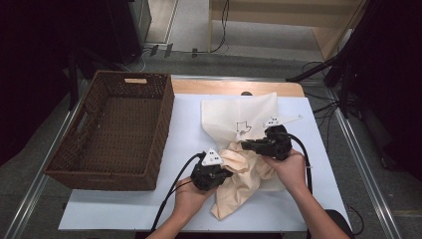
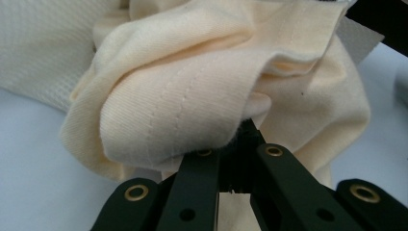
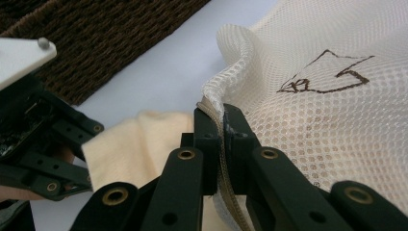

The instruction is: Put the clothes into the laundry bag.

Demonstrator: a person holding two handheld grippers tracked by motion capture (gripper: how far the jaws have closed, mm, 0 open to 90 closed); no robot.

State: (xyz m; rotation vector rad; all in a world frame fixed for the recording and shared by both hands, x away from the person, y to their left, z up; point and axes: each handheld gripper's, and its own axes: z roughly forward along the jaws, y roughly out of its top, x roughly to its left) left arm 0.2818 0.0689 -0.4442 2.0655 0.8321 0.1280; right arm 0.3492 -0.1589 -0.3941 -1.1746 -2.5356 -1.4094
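Observation:
A white mesh bag (image 1: 239, 117) with a small dark drawing (image 3: 327, 77) lies on the white table top. A cream cloth (image 1: 244, 181) bunches at the bag's near side and trails toward the front edge. My left gripper (image 1: 230, 172) is shut on a fold of the cream cloth (image 2: 192, 96), and its jaws (image 2: 243, 139) meet under the folded fabric. My right gripper (image 1: 245, 145) is shut on the mesh bag's edge, where the jaws (image 3: 217, 120) pinch the zip band (image 3: 226, 192). The left gripper (image 3: 33, 130) appears at the left of the right gripper view.
A dark brown wicker basket (image 1: 149, 134) stands on the left half of the table, close to the left hand. The white table top (image 1: 184, 124) shows between basket and bag. Cables trail from both grippers toward the front edge.

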